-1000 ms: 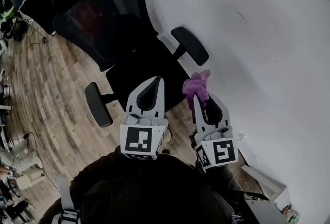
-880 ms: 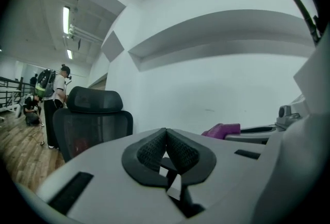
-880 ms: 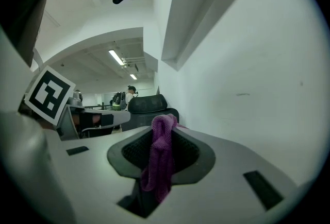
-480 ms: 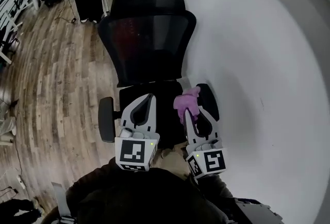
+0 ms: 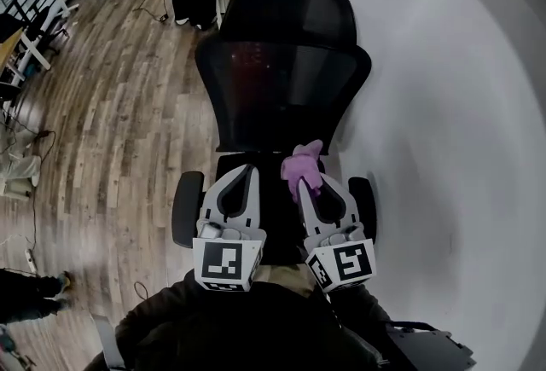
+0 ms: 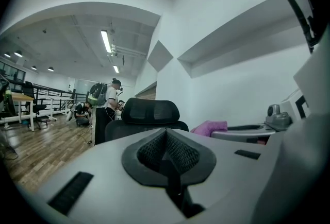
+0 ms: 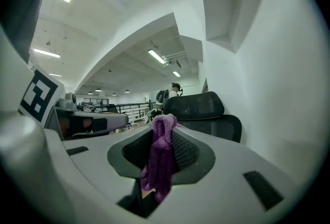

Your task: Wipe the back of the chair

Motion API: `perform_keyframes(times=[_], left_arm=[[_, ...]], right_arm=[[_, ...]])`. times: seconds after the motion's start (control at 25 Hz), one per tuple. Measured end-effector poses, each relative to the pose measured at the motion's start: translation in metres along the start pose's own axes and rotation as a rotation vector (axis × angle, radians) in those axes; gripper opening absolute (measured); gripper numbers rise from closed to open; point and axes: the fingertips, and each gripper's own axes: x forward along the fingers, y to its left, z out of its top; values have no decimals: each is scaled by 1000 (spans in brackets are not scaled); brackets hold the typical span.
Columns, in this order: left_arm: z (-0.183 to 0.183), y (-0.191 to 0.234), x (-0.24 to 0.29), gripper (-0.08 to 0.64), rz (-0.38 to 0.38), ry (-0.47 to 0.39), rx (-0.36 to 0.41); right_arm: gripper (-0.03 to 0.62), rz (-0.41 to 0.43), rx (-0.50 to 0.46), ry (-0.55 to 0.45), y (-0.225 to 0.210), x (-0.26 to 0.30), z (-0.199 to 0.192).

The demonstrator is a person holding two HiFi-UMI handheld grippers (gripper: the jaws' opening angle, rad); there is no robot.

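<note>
Near right, right gripper (image 5: 300,188): clamped on purple cloth (image 5: 303,169).
Near left, left gripper (image 5: 251,171): jaws pressed together, nothing held.
Far, chair (image 5: 286,71): backrest untouched by cloth.

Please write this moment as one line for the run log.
stage: before wiping | right tongs: shut on purple cloth | left tongs: shut, empty | chair back: ahead, not touched

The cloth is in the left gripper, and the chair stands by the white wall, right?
No. The cloth is pinched in the right gripper, not the left gripper, which is shut on nothing; the right gripper view shows it. The chair does stand by the white wall.
</note>
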Motion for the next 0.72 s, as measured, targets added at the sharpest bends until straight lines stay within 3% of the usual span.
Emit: perform_keyframes(times=[0.28, 0.52, 0.72], left_arm=[[27, 9, 53, 6, 76, -3, -1], [46, 33, 116, 6, 204, -11, -40], [49, 41, 95, 6, 290, -2, -51]], right_arm=[[90, 140, -7, -13, -24, 71, 32], [89, 278, -23, -55, -54, 160, 68], [89, 393, -63, -144, -25, 184, 129]])
